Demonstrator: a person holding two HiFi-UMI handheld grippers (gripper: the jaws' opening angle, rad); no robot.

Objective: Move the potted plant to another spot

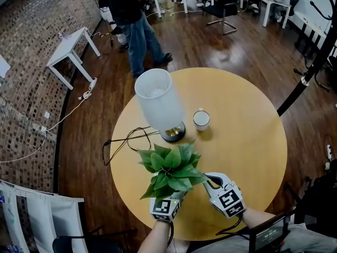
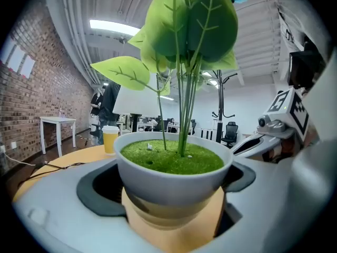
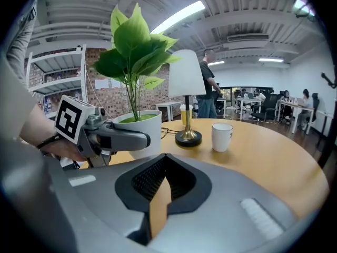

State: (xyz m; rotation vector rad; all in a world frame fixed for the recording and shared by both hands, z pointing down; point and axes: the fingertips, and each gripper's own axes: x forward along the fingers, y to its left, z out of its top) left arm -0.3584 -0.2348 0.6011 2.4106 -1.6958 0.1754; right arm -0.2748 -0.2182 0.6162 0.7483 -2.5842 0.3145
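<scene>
the potted plant (image 1: pixel 171 168), broad green leaves in a white pot (image 2: pixel 174 181) topped with green moss, sits at the near edge of the round wooden table (image 1: pixel 253 141), right in front of the person. the left gripper (image 1: pixel 168 202) is clamped on the pot, one jaw on each side of its lower wall; no view shows whether the base is touching the tabletop. the right gripper (image 3: pixel 160 194) lies just to the right of the plant, its jaws closed together with nothing between them, tips pointing in under the leaves. the only printing in sight is the black-and-white square markers on each gripper's cube.

beyond the plant stands a table lamp (image 1: pixel 160 101) with a frosted white shade and a brass-coloured base, and just right of it a white mug (image 1: pixel 201 119). a yellow paper cup with a white lid (image 2: pixel 109 139) stands further back, behind the lamp. a black cable (image 1: pixel 124 141) loops from the lamp base over the table's left edge.

the floor is dark, glossy wood. a brick wall runs along the left, with a small white side table (image 1: pixel 68 49) near it and a white shelving frame (image 1: pixel 31 215) nearer the person. a person in jeans (image 1: pixel 134 20) stands past the table. desks and office chairs line the far end, and a black coat stand (image 1: pixel 310 73) rises at the right.
</scene>
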